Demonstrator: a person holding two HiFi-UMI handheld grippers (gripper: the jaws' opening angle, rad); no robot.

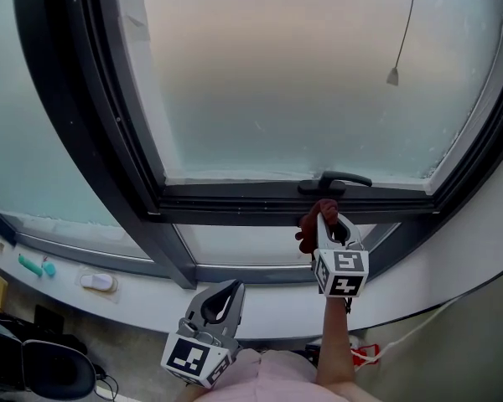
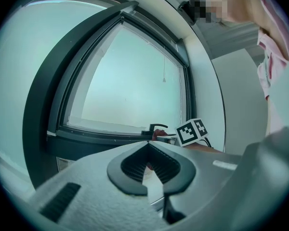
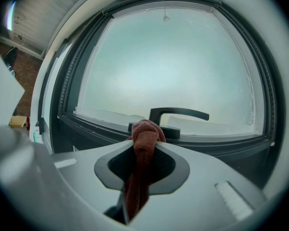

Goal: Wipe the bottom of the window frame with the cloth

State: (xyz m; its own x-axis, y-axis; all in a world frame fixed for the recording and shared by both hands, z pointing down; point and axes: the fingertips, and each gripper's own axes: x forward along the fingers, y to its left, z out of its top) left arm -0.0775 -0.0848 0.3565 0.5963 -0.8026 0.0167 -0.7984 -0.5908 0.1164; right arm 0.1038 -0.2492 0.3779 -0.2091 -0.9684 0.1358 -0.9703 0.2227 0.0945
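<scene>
- Right now my right gripper (image 1: pixel 327 219) has its jaws clamped on the cloth (image 1: pixel 307 229), a reddish-brown bunch that sticks out past the tips and also hangs back between the jaws.
- From the right gripper view, the cloth's knotted front end sits just in front of the base of the window handle (image 3: pixel 178 113).
- On the head view I see the cloth at the bottom rail of the window frame (image 1: pixel 235 201), just below the handle and slightly to its left. I cannot tell whether it is pressing on the rail.
- My left gripper (image 1: pixel 232 286) hangs low and to the left, well apart from the frame, in front of the white sill (image 1: pixel 151 296).
- Its jaws meet at the tips and nothing is between them.
- Above the rail is the frosted pane (image 1: pixel 318 74), with a thin cord ending in a small weight (image 1: pixel 393 76) hanging at its upper right.
- Far left on the sill lie a teal item (image 1: pixel 35 265) and a small white item (image 1: pixel 98 282).
</scene>
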